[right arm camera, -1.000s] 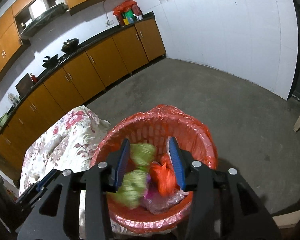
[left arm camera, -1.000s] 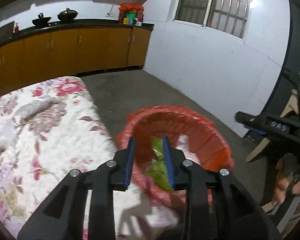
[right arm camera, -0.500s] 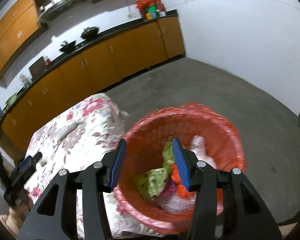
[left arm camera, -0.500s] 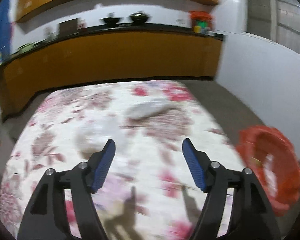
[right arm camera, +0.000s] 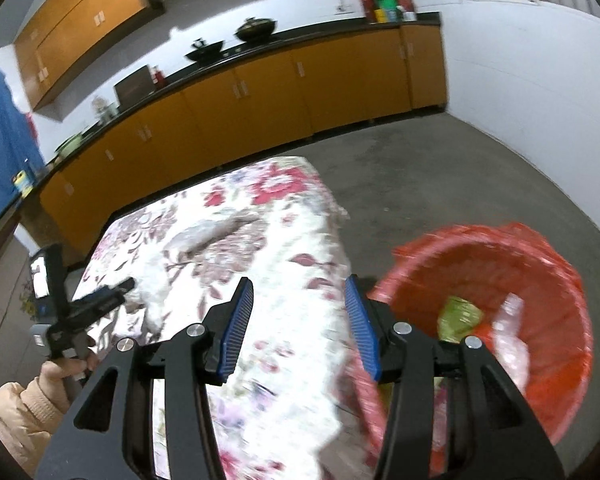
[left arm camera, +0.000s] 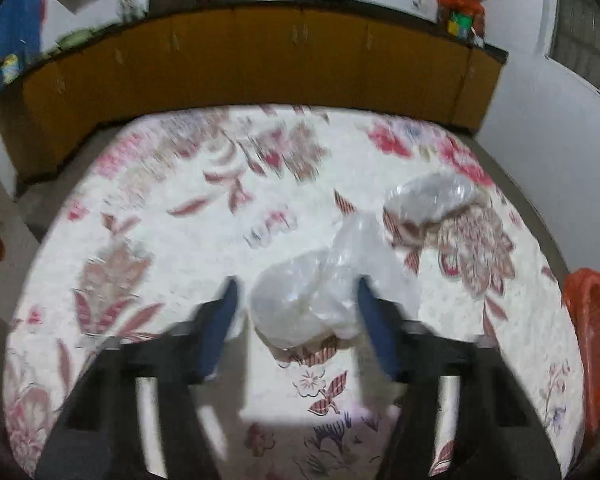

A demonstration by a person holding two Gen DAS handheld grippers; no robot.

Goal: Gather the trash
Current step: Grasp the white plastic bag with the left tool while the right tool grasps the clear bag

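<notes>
Now that the last scraps have been dropped into the red bin point(right arm camera: 500, 280), the left gripper point(left arm camera: 296, 312) is being closed around a clear bag point(left arm camera: 304, 304) on the flowered table point(left arm camera: 180, 240); the right gripper point(right arm camera: 300, 320) is held empty, jaws parted.

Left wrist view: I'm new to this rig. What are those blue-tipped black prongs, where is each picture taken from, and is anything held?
They are the two fingers of a hand-held gripper; a person carries one in each hand, and each has a camera looking along its fingers. In the left view, the left gripper is closing around a clear plastic bag lying on the flowered tablecloth; its pads do not yet press it. A second clear bag lies farther off. In the right view, the right gripper is open and empty, beside the red bin holding trash.
</notes>
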